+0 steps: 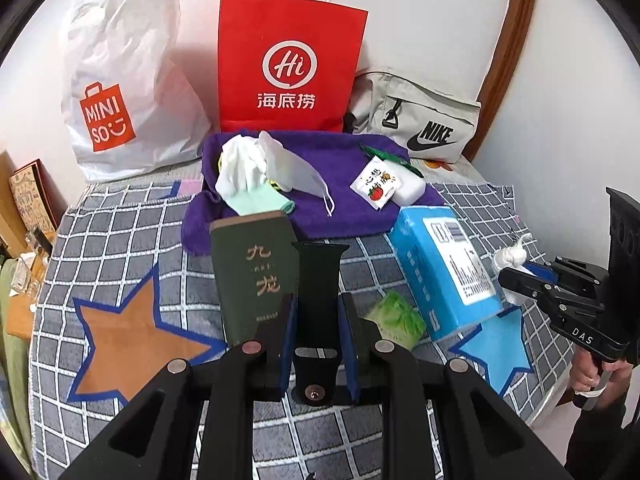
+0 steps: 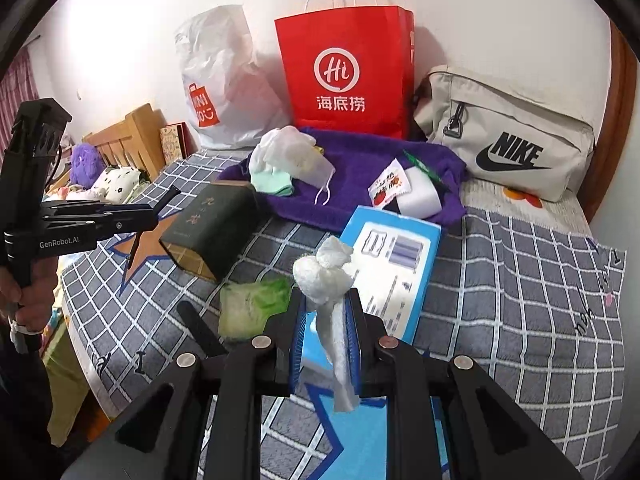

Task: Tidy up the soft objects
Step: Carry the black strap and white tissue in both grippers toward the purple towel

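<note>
The left gripper (image 1: 316,316) clamps a dark watch strap (image 1: 318,276) above the checked blanket (image 1: 120,224); the right gripper (image 2: 326,316) pinches a knotted white cloth (image 2: 324,276) (near the blue box (image 2: 394,256)).

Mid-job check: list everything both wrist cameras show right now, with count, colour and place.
Paper carrier bag: 1, red, against back wall.
Plastic shopping bag: 1, white, left of red bag.
Fabric sling bag: 1, beige, right of red bag.
Fuzzy towel: 1, purple, before the bags.
Face mask: 1, white, on towel.
Sponge block: 1, white, towel's right end.
Rectangular box: 1, dark green, on checked blanket.
Tissue pack: 1, blue, right of box.
Crumpled wrapper: 1, green, between them.
Knotted cloth: 1, white, in right gripper.
Silicone strap: 1, black, in left gripper.
</note>
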Demonstrator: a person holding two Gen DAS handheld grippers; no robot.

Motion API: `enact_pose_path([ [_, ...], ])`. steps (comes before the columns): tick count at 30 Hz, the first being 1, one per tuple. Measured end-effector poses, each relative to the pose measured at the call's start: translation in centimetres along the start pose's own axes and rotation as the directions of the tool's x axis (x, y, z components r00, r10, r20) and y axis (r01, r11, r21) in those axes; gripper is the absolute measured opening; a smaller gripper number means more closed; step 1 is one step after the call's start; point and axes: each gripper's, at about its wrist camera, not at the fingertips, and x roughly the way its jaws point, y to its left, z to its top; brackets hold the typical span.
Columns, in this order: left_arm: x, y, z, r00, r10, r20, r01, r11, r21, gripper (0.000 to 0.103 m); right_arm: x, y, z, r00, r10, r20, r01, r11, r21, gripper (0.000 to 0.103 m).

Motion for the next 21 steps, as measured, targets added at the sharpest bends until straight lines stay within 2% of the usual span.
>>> enact_pose_path([
  [21,2.1,1.4,4.3,1.0,0.012,0.011,-0.012,0.999,-0.041,0.02,2.8,-1.9,3.8,1.0,0.014,0.006,-0.014,1.0,0.004,0.019],
])
